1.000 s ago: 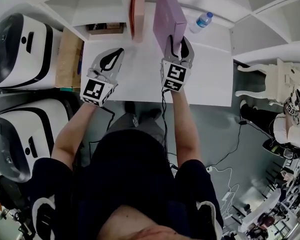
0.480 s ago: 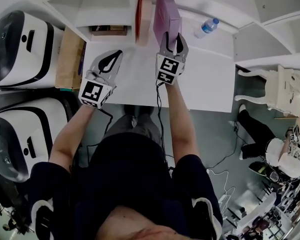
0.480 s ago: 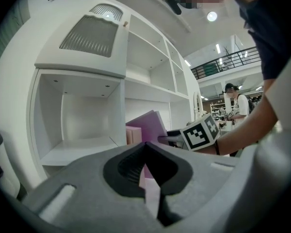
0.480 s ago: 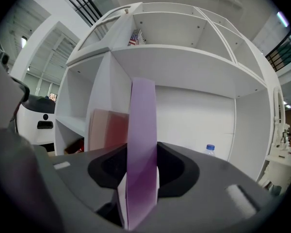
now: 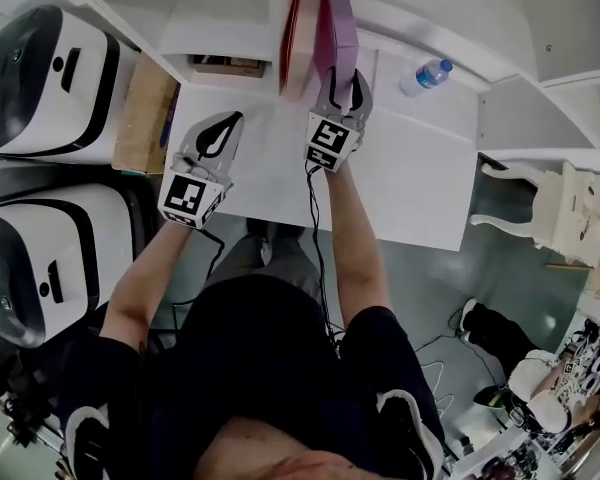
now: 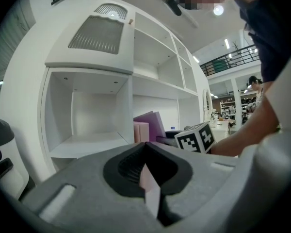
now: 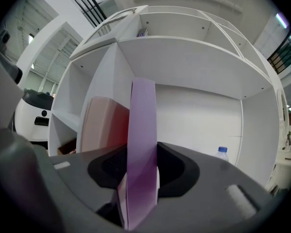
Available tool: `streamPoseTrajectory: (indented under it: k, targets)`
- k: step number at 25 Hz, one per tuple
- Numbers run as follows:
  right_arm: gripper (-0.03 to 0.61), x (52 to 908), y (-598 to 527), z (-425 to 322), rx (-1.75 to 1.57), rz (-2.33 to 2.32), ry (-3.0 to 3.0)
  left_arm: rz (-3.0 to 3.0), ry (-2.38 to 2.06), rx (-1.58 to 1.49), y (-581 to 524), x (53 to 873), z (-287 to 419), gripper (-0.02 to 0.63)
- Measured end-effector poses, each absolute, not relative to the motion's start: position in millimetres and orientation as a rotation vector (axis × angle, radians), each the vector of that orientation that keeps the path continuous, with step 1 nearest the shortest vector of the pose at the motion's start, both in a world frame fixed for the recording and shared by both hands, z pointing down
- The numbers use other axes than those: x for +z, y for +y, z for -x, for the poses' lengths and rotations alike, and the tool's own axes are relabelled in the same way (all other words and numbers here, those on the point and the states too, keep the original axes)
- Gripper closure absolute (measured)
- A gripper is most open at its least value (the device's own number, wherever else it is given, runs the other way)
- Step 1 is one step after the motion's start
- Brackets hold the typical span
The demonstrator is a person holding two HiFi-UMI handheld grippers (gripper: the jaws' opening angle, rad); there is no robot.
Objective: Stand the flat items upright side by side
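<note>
Your right hand-held gripper (image 5: 342,80) is clamped on the purple box (image 5: 337,28), held on edge with its long axis pointing ahead into the shelf; the red box (image 5: 292,38) stands just left of it; your left hand-held gripper (image 5: 220,128), jaws together, hangs farther left over the tabletop (image 5: 420,168).

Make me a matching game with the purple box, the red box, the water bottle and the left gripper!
Things:
1. purple box
2. red box
3. water bottle
4. left gripper

Places or states:
A. jaws shut together
B. standing upright on the purple box's left in the head view
C. clamped in the right gripper
D. by itself, off to the right of both boxes

Right pairs: 1-C, 2-B, 3-D, 4-A
</note>
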State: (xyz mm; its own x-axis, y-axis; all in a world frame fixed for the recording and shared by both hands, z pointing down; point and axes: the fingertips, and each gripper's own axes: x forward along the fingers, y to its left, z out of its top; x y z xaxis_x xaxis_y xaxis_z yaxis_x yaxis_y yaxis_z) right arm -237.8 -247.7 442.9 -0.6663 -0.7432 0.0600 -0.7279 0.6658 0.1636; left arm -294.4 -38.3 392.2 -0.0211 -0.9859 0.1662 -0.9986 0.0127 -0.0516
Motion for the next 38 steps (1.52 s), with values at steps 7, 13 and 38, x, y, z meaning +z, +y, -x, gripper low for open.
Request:
streamPoseTrajectory:
  k: [7, 13, 38]
  targets:
    - [0.414, 452.6, -253.9, 252.4, -0.204, -1.223, -2.754, -2.104, -2.189, 0.242, -34.3, 399.4, 303.5, 0.612]
    - [0.405, 472.1, -253.8, 258.0, -0.140, -1.145, -2.717, -2.085, -2.182, 0.239, -31.2, 408.8, 305.5, 0.612]
    - [0.312, 494.6, -222.0, 281.0, -0.017, -0.448, -2.601, -2.060, -2.186, 0.220, -33.1, 415.0, 305.7, 0.612]
